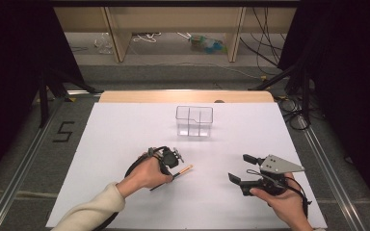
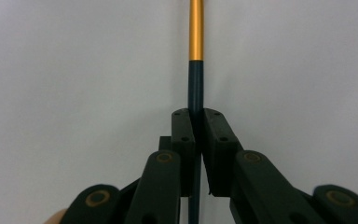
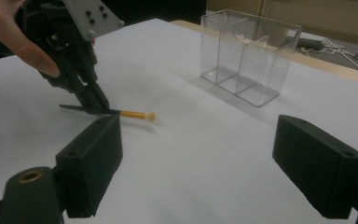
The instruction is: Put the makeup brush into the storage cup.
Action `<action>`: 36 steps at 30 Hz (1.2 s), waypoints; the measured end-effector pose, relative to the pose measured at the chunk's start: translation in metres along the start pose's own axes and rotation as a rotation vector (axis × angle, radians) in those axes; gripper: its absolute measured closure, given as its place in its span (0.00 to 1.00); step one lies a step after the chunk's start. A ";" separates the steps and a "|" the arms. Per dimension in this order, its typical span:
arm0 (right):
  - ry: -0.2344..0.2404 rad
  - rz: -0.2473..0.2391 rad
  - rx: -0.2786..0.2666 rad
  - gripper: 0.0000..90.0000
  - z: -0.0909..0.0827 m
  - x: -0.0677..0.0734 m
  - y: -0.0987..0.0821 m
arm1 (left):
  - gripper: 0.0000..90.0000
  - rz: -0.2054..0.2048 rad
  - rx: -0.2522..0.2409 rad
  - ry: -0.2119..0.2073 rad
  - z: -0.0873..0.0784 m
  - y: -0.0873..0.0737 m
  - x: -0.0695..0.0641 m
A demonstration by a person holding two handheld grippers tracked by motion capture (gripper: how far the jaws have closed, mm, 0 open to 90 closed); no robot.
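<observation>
My left gripper (image 2: 195,116) has its jaws clamped on the pen (image 2: 196,42), low over the table (image 1: 125,130). Right gripper (image 1: 238,168) waits, jaws spread wide and empty. I'd say the clear organizer (image 1: 194,120) ahead is the likely drop-off, nothing in it yet.

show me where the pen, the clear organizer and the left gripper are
pen (image 2: 196,28), left gripper view, on its orange end section
clear organizer (image 1: 194,120), high view, on its front wall
left gripper (image 2: 195,122), left gripper view, where its two jaws clamp the pen's dark shaft
</observation>
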State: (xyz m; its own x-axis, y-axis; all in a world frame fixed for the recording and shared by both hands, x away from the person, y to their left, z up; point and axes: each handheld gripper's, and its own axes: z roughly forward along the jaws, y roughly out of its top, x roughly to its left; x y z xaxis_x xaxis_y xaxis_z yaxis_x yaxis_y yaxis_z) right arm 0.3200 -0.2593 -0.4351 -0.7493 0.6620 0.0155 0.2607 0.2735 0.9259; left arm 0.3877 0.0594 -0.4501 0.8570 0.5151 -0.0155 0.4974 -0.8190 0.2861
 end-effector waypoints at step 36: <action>0.013 0.009 -0.014 0.19 0.001 0.000 -0.001 | 0.93 -0.058 -0.258 0.053 -0.020 -0.014 0.004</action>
State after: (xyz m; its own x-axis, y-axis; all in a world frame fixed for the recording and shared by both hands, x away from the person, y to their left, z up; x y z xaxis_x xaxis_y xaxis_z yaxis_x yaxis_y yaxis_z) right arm 0.3208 -0.2586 -0.4364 -0.7546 0.6555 0.0290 0.2595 0.2576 0.9307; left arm 0.3815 0.0782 -0.4349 0.8164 0.5775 0.0093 0.4890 -0.6997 0.5209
